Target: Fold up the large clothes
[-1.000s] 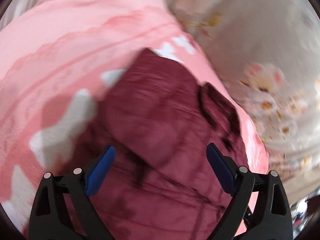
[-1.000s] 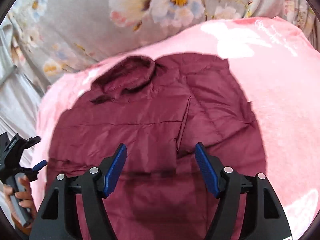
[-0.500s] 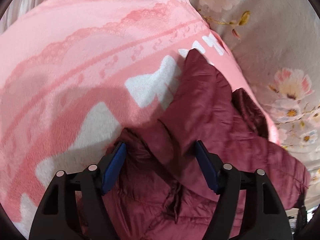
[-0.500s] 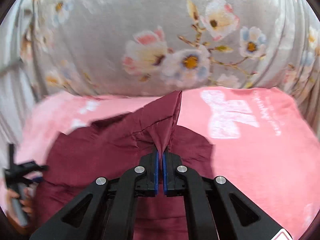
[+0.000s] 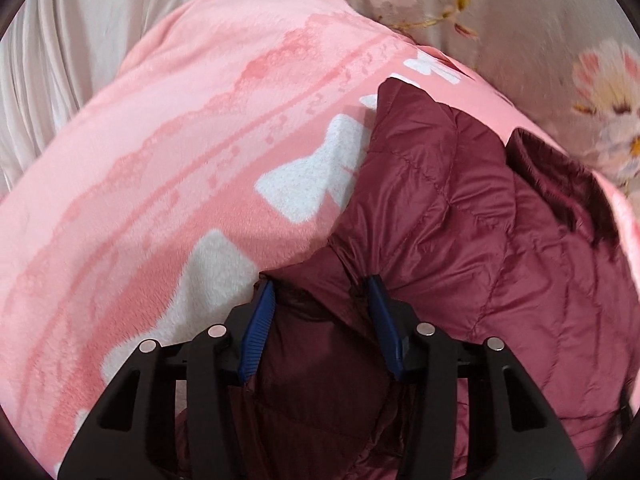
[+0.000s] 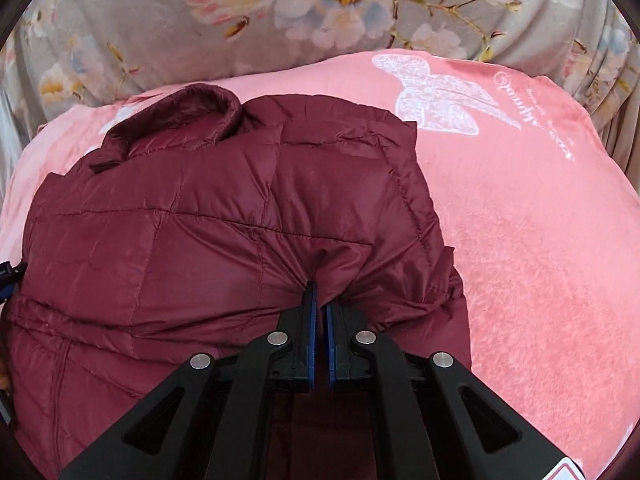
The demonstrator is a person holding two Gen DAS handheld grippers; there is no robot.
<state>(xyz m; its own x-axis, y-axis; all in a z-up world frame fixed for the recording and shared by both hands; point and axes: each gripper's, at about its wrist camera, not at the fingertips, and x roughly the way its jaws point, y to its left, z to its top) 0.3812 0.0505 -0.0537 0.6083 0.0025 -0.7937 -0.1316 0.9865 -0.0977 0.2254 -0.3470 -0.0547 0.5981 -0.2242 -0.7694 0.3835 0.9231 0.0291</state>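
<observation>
A dark red quilted puffer jacket [image 6: 224, 220] lies on a pink blanket [image 6: 528, 208], collar [image 6: 188, 116] at the far left. My right gripper [image 6: 321, 296] is shut on a pinch of the jacket's fabric near its right side. In the left wrist view the jacket [image 5: 472, 216] spreads to the right over the blanket [image 5: 168, 152]. My left gripper [image 5: 320, 288] is partly closed, its blue pads on either side of a bunched fold of the jacket; whether the pads press it is not clear.
A grey floral cloth [image 6: 320, 16] hangs behind the blanket, also seen in the left wrist view [image 5: 560, 40]. Pale pleated curtain fabric [image 5: 60, 48] stands at the far left. The blanket carries white butterfly prints [image 6: 440, 92].
My right gripper closed on the jacket, lifted the fabric up, and has now lowered it. My left gripper moved to the jacket's edge and narrowed around a fold.
</observation>
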